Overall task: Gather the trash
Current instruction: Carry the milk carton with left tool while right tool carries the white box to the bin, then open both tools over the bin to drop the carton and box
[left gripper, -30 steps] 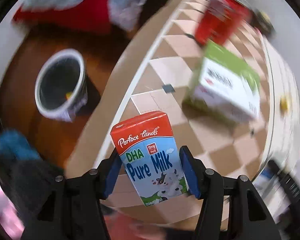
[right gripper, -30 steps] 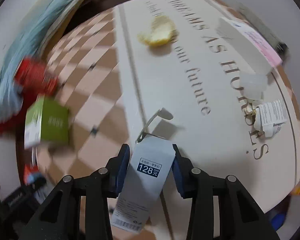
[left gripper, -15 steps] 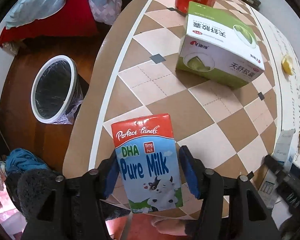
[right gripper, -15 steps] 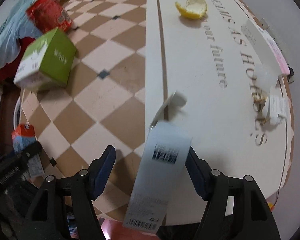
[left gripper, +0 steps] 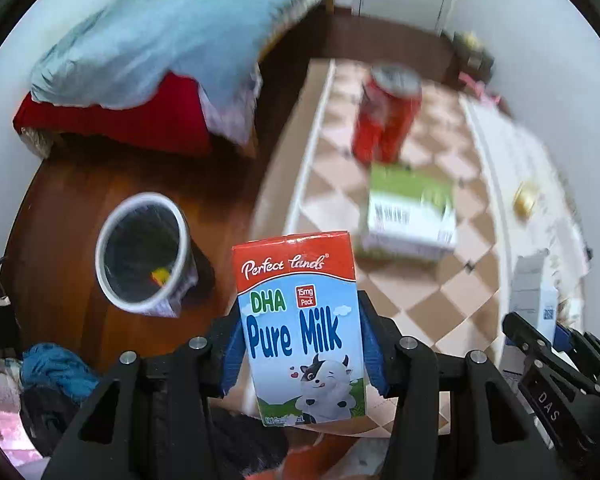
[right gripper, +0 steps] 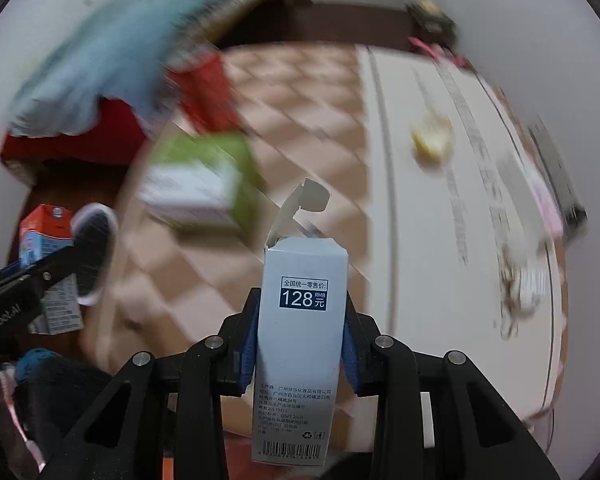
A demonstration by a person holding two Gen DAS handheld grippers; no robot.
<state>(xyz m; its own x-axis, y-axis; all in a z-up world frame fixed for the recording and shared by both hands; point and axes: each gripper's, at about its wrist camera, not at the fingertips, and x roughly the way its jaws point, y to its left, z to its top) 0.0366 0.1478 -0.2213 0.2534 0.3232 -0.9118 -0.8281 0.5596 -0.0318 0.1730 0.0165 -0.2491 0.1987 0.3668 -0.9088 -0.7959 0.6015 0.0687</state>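
Here the left gripper (left gripper: 300, 344) is clamped on an upright milk carton (left gripper: 300, 332), held near the table's left edge, right of the waste bin (left gripper: 142, 252) on the floor. The right gripper (right gripper: 300, 344) pinches a tall grey box (right gripper: 300, 344), its top flap open, over the checkered table (right gripper: 300, 92).

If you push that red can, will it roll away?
Probably not while upright: the red can stands on its flat end on the table. Being tall and narrow, it may tip if pushed high, then likely roll. Its weight can't be judged.
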